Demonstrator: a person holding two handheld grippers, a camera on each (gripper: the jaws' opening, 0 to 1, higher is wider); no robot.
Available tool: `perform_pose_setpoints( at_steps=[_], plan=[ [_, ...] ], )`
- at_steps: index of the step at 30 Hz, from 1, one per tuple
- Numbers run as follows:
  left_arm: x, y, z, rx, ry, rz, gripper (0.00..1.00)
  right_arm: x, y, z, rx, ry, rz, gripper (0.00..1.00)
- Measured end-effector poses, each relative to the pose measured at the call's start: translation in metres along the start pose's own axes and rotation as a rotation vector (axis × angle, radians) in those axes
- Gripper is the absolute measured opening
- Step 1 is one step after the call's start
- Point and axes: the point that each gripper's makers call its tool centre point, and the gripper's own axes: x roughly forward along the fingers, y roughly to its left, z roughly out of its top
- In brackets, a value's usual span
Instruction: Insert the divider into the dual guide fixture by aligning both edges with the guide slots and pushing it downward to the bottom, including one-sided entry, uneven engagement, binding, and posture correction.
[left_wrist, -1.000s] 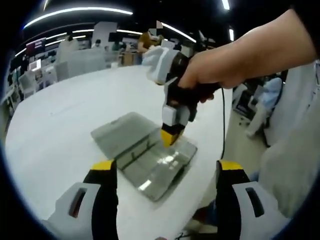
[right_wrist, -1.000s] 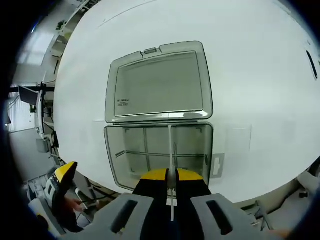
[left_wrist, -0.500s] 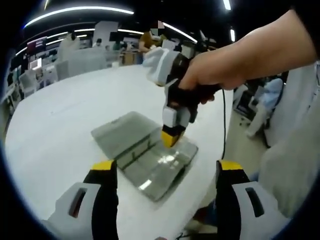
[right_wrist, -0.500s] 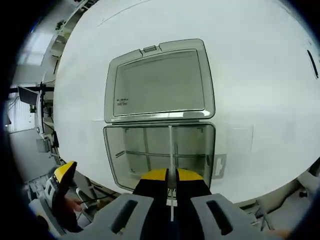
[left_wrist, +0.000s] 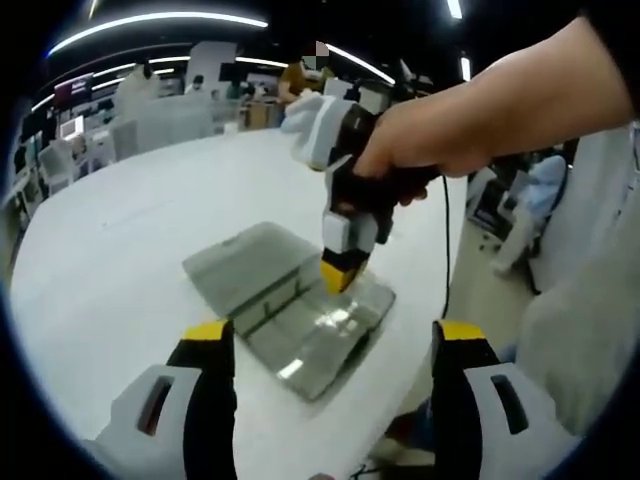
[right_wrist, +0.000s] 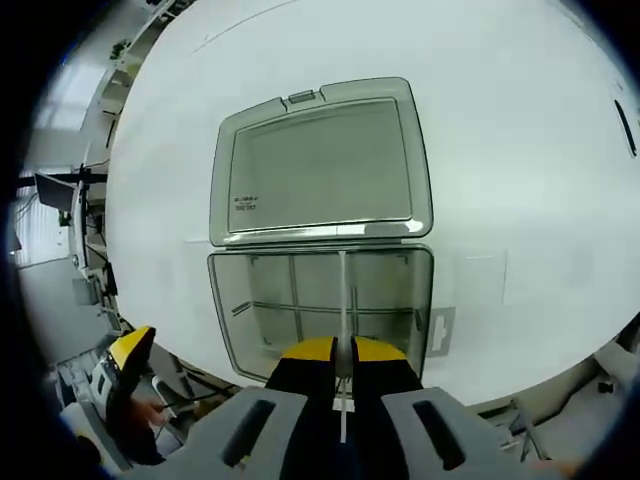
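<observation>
Right gripper (right_wrist: 341, 352) pinches the divider (right_wrist: 343, 300) above the open box (right_wrist: 320, 310) — seating remains; left gripper (left_wrist: 325, 335) spread, idle.

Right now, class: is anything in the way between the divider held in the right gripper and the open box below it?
Nothing visible blocks it. The right gripper holds the thin divider edge-on over the open box. The lid lies flat behind.

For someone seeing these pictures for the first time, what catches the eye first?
The right gripper, shut on a thin clear divider, stands above an open grey compartment box on the white table. The box's lid lies flat beyond it. The left gripper hangs open nearby.
</observation>
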Motion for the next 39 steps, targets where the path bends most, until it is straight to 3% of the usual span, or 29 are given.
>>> perform_pose_setpoints(
  at_steps=[11, 29, 39],
  plan=[
    [-0.001, 0.000, 0.000, 0.000, 0.002, 0.004, 0.78, -0.008, 0.006, -0.019, -0.002, -0.006, 0.000, 0.00],
    [0.000, 0.001, -0.002, -0.005, 0.008, 0.008, 0.78, 0.002, 0.000, -0.003, -0.002, -0.004, 0.001, 0.00],
    [-0.001, 0.003, -0.003, -0.010, 0.008, 0.012, 0.78, 0.005, -0.001, -0.004, -0.007, -0.004, -0.004, 0.00]
  ],
)
